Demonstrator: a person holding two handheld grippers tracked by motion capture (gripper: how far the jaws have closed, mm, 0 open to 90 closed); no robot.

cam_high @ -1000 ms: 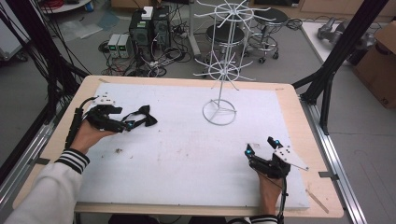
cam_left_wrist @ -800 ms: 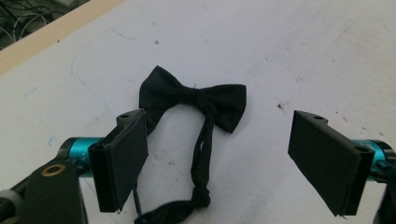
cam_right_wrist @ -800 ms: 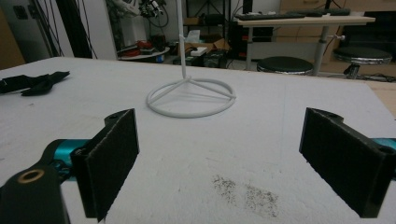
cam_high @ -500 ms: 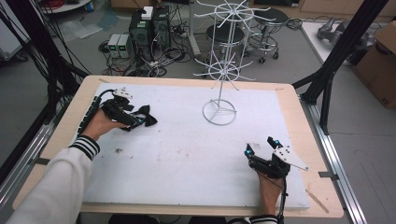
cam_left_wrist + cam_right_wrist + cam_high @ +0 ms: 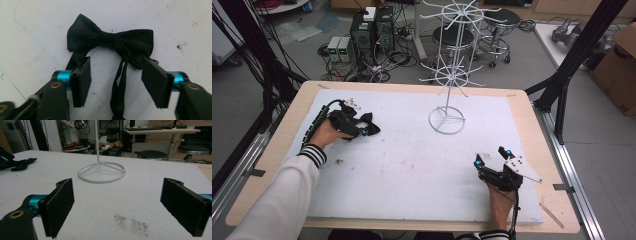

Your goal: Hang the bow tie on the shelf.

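the left gripper (image 5: 362, 126) has swung in over the black fabric bow tie (image 5: 110, 41) near the white foam tabletop's (image 5: 412, 165) left edge, jaws wide, gripping nothing: a pickup looks close. the left gripper view reveals dangling straps. the right gripper (image 5: 492, 159) idles open, empty, facing the white wire rack (image 5: 101, 171).

Black bow tie (image 5: 110, 41) on a white mat (image 5: 412, 165) smudged with dark specks; pale wood bench (image 5: 532, 115); white wire rack (image 5: 447, 75); black hand-held gripper (image 5: 116, 82) with teal joints; striped black-and-white cuff (image 5: 313, 155).
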